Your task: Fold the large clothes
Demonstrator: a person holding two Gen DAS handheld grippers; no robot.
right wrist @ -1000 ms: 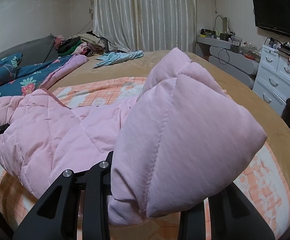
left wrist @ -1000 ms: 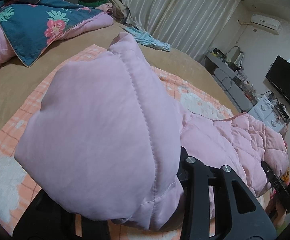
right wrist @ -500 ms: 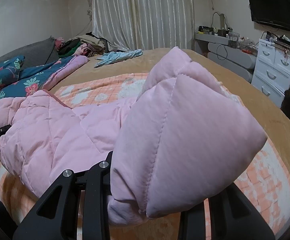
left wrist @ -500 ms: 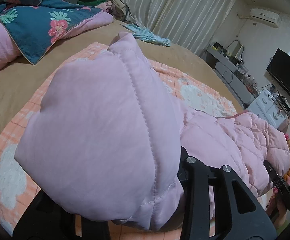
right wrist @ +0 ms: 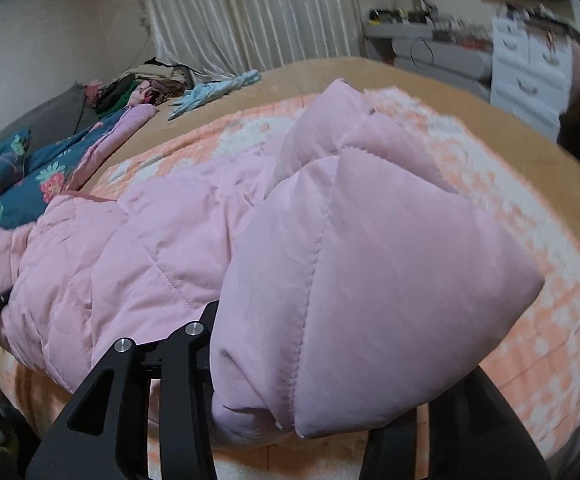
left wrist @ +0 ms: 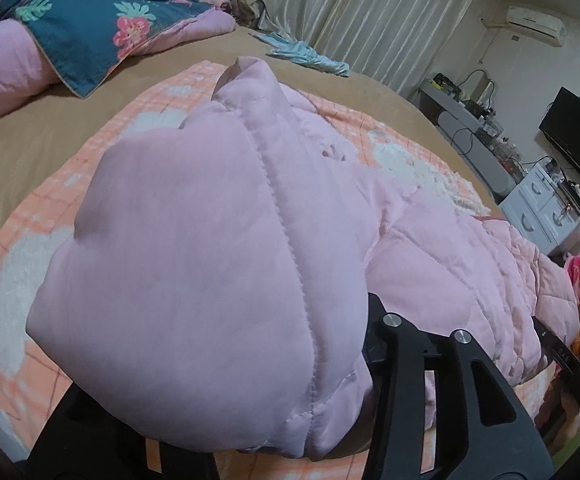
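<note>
A pink quilted jacket [left wrist: 449, 264] lies across an orange checked blanket [left wrist: 18, 248] on the bed. My left gripper [left wrist: 230, 380] has a puffy fold of the jacket [left wrist: 210, 240] bulging up between its fingers, and its jaws are opening. The fold hides the pads. In the right wrist view, another thick fold of the jacket [right wrist: 369, 280] stands between the fingers of my right gripper [right wrist: 337, 360], whose jaws are also opening. The jacket's body [right wrist: 130, 248] stretches away to the left. The fabric fills both gaps and hides the fingertips.
A tan bed cover [left wrist: 50, 132] lies under the blanket. A blue floral quilt [left wrist: 82, 28] and a pile of clothes sit at the head. A light blue garment [left wrist: 305, 54] lies near the curtains. White drawers [right wrist: 529, 72] and a TV [left wrist: 573, 136] stand beside the bed.
Both grippers have sunk toward the bed with their folds of jacket. The right view has rolled and blurred. The fingers stand slightly wider apart around the fabric.
</note>
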